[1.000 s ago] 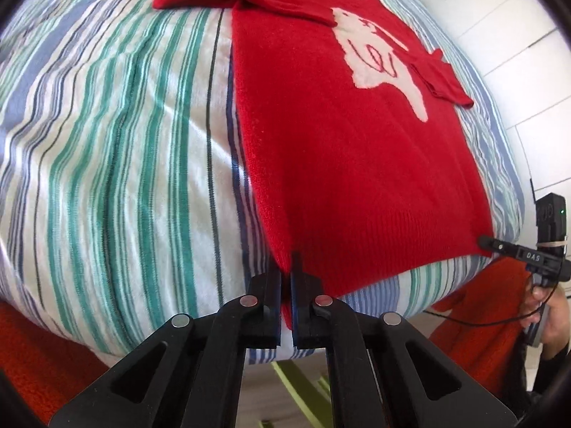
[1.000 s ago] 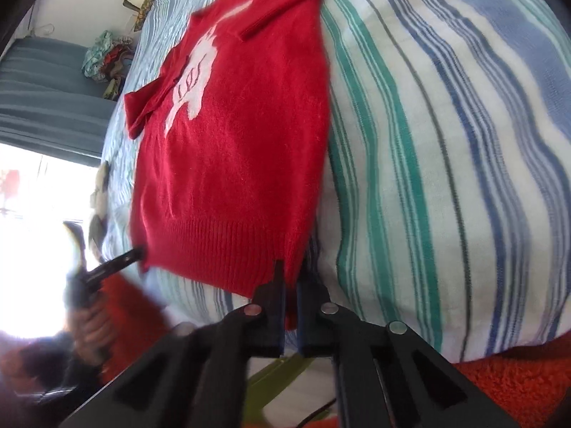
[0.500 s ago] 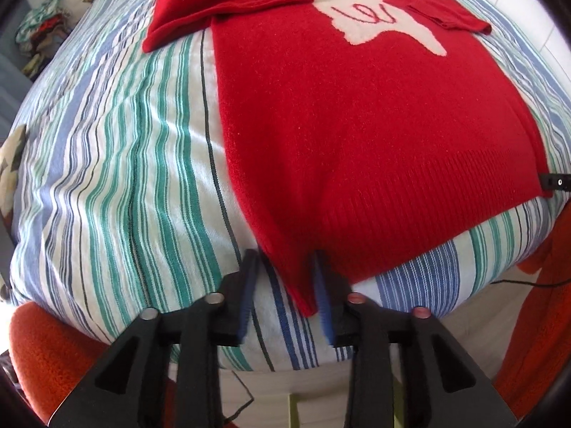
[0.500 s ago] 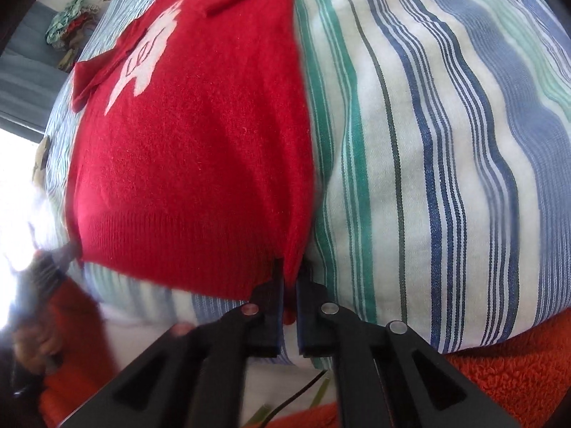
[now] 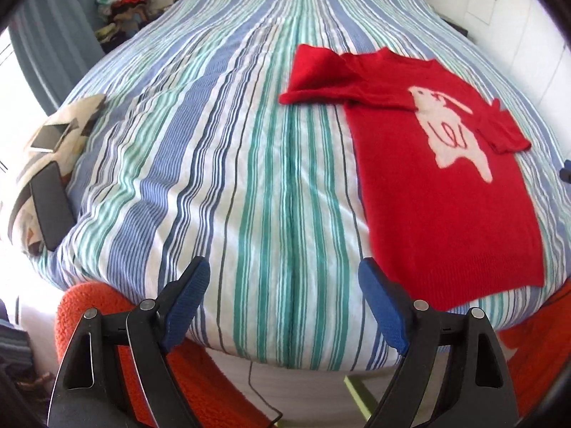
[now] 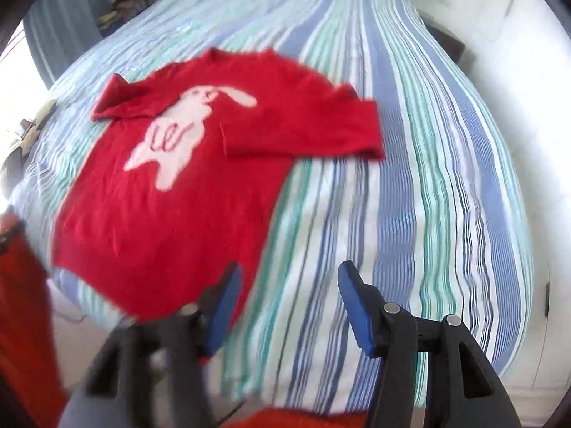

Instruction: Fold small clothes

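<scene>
A small red sweater with a white rabbit design lies flat, face up, on a striped bed. Its hem is near the bed's front edge and both sleeves are folded across the chest. It also shows in the right wrist view. My left gripper is open and empty above the bed's front edge, left of the sweater's hem corner. My right gripper is open and empty, just right of the sweater's other hem corner. That view is motion-blurred.
A patterned cushion with a dark phone and a card on it lies at the bed's left edge. An orange rug lies below the bed's front edge. A pile of clothes sits at the far left. A white wall runs along the right.
Both grippers were shut on the sweater's hem corners. They have opened, let go and pulled back and up. The sweater now lies flat on the bed.
</scene>
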A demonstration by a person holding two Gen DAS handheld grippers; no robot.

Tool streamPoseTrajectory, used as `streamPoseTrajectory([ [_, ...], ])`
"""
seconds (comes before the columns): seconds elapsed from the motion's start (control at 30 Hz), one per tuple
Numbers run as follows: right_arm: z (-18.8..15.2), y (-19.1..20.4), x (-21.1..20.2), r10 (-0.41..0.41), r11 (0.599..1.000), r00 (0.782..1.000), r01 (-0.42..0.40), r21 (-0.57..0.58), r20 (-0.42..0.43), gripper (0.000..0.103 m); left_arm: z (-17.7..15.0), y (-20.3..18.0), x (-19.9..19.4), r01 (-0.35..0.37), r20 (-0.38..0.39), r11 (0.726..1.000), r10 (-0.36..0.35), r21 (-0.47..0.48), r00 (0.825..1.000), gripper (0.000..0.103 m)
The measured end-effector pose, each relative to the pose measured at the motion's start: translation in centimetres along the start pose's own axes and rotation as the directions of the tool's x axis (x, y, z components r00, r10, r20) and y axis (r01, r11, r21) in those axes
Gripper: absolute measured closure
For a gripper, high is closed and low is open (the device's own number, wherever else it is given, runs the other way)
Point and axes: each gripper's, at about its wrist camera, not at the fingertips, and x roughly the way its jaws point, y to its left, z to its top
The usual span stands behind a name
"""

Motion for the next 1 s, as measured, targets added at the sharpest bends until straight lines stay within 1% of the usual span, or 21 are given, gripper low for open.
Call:
streamPoseTrajectory([
  [0.03, 1.8, 0.8, 0.7, 0.031, 0.998, 0.999, -0.029, -0.054, 0.041, 0.043, 0.2, 0.1, 0.0, 0.009, 0.002, 1.000, -0.008, -0.027, 1.000, 0.016],
  [0.07, 3.2, 1.6, 1.8, 0.065, 0.992, 0.996, -0.058, -0.112, 0.062, 0.043, 0.0, 0.0, 0.1, 0.018, 0.004, 0.999, -0.018, -0.050, 1.000, 0.016],
  [0.1, 4.6, 2.7, 3.5, 0.091, 0.984, 0.993, -0.078, -0.162, 0.074, 0.043, -0.1, -0.3, 0.3, 0.029, 0.002, 0.998, -0.029, -0.063, 1.000, 0.016],
  [0.13, 6.3, 4.3, 5.7, 0.109, 0.976, 0.992, -0.093, -0.198, 0.070, 0.043, -0.5, -0.5, 0.2, 0.035, -0.002, 0.997, -0.035, -0.065, 0.999, 0.016],
  [0.17, 7.2, 5.0, 7.6, 0.120, 0.969, 0.991, -0.104, -0.226, 0.058, 0.044, -0.8, -0.7, 0.3, 0.030, -0.006, 0.998, -0.030, -0.059, 1.000, 0.016],
  [0.23, 8.7, 6.8, 11.6, 0.108, 0.960, 0.993, -0.094, -0.263, 0.039, 0.044, -1.6, -0.7, 0.1, -0.003, -0.011, 0.999, 0.002, -0.042, 1.000, 0.016],
  [0.3, 9.7, 6.9, 15.1, 0.078, 0.964, 0.996, -0.067, -0.258, 0.035, 0.045, -2.2, -0.3, 0.5, -0.033, -0.028, 0.999, 0.032, -0.037, 0.999, 0.016],
  [0.33, 9.9, 6.4, 16.3, 0.078, 0.971, 0.996, -0.069, -0.227, 0.032, 0.058, -2.4, 0.1, 0.7, -0.044, -0.038, 0.998, 0.042, -0.042, 0.998, 0.016],
  [0.37, 10.2, 5.6, 17.0, 0.093, 0.981, 0.995, -0.085, -0.175, 0.039, 0.084, -2.7, 0.7, 0.7, -0.051, -0.043, 0.997, 0.049, -0.054, 0.998, 0.016],
  [0.4, 10.5, 4.3, 16.9, 0.097, 0.990, 0.994, -0.090, -0.113, 0.057, 0.095, -2.9, 1.2, 0.8, -0.054, -0.044, 0.996, 0.051, -0.068, 0.998, 0.016],
  [0.47, 10.7, 0.9, 14.9, 0.101, 0.995, 0.988, -0.103, 0.007, 0.116, 0.097, -3.3, 2.3, 1.0, -0.058, -0.052, 0.993, 0.053, -0.100, 0.997, 0.016],
  [0.53, 10.3, -3.5, 11.9, 0.046, 0.993, 0.982, -0.066, 0.102, 0.183, 0.097, -3.5, 3.1, 1.5, -0.060, -0.069, 0.989, 0.051, -0.133, 0.996, 0.016],
  [0.57, 9.6, -6.5, 10.2, 0.014, 0.984, 0.977, -0.051, 0.170, 0.211, 0.097, -3.6, 3.3, 1.7, -0.056, -0.077, 0.987, 0.045, -0.149, 0.996, 0.016],
  [0.6, 8.9, -9.8, 8.6, -0.024, 0.967, 0.972, -0.036, 0.252, 0.233, 0.097, -3.6, 3.4, 1.9, -0.049, -0.081, 0.985, 0.036, -0.164, 0.996, 0.016],
  [0.67, 6.3, -16.6, 5.6, -0.107, 0.907, 0.962, -0.009, 0.420, 0.252, 0.097, -3.4, 3.4, 2.1, -0.036, -0.082, 0.983, 0.022, -0.182, 0.996, 0.016],
  [0.73, 3.2, -22.8, 3.9, -0.164, 0.827, 0.961, 0.012, 0.562, 0.223, 0.097, -3.2, 3.0, 2.0, -0.028, -0.076, 0.983, 0.015, -0.180, 0.997, 0.016],
  [0.77, 1.5, -25.1, 3.6, -0.187, 0.791, 0.962, 0.027, 0.612, 0.200, 0.097, -3.1, 2.6, 2.0, -0.024, -0.074, 0.984, 0.012, -0.174, 0.997, 0.016],
  [0.8, 0.0, -27.0, 3.5, -0.195, 0.759, 0.964, 0.032, 0.651, 0.180, 0.097, -3.0, 2.2, 2.0, -0.023, -0.075, 0.986, 0.010, -0.165, 0.997, 0.016],
  [0.87, -2.6, -29.6, 3.8, -0.175, 0.701, 0.972, 0.013, 0.713, 0.154, 0.097, -2.8, 1.3, 2.0, -0.023, -0.077, 0.990, 0.013, -0.139, 0.997, 0.016],
  [0.93, -4.5, -30.8, 4.9, -0.128, 0.652, 0.981, -0.029, 0.758, 0.148, 0.097, -2.7, 0.6, 1.7, -0.029, -0.073, 0.993, 0.020, -0.116, 0.997, 0.016],
  [1.0, -5.6, -31.4, 6.2, -0.090, 0.610, 0.982, -0.076, 0.789, 0.164, 0.096, -2.7, 0.2, 1.3, -0.032, -0.065, 0.994, 0.026, -0.102, 0.998, 0.016],
])
